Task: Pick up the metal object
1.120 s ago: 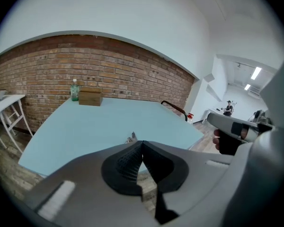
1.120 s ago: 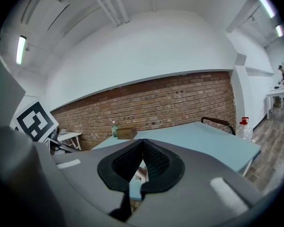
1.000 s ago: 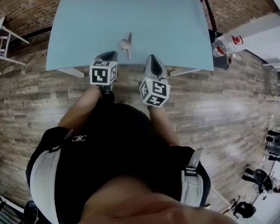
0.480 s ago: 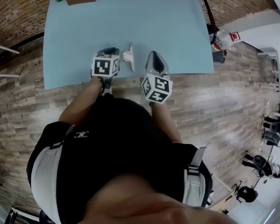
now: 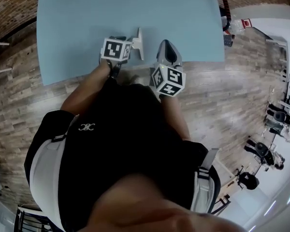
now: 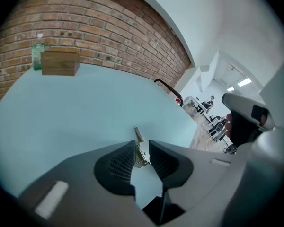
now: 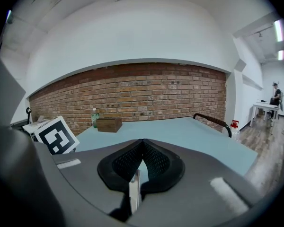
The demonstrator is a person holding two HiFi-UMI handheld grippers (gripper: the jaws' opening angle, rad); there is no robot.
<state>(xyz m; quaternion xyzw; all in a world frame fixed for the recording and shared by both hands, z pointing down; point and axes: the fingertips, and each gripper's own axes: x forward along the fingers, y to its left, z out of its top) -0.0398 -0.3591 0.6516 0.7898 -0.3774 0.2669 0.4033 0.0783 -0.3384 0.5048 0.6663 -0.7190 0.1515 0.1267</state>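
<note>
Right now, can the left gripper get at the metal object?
Probably yes. The left gripper's jaws have just been opening and stand apart, the metal object showing in the gap between them, unclamped. Nothing on the blue table blocks it; the right gripper, shut, is off to the side.

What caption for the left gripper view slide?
Left gripper, jaws just opened, straddling the metal object on the light-blue table.
</note>
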